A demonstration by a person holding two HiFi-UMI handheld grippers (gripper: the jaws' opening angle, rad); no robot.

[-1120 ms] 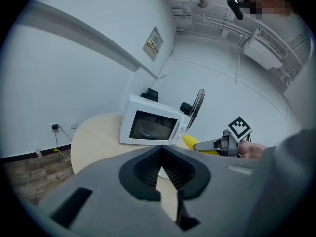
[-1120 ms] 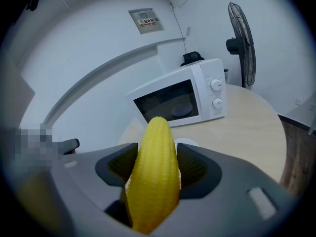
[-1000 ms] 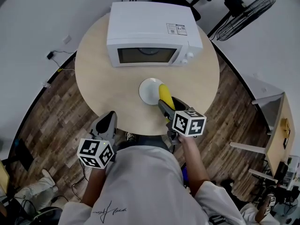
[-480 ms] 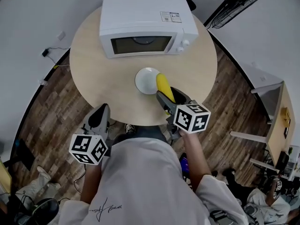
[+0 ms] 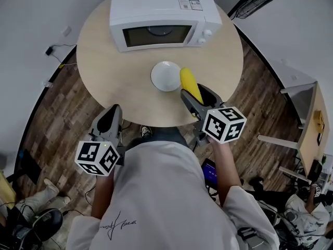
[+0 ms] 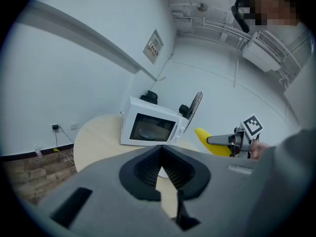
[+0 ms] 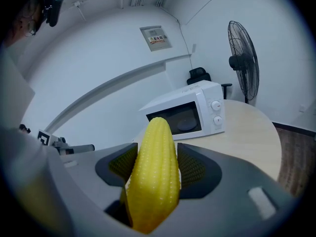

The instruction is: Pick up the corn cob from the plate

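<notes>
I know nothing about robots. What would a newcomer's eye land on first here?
The bright yellow corn cob stands out most. It is clamped between the jaws of the right tool, just right of the small round white plate, which is empty. Behind them a boxy white microwave oven, door closed, sits at the far side of the round pale wooden table.

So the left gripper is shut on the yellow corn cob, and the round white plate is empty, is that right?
Not quite: it is the right gripper that is shut on the yellow corn cob, as the right gripper view shows. The left gripper holds nothing. The round white plate is indeed empty.
</notes>
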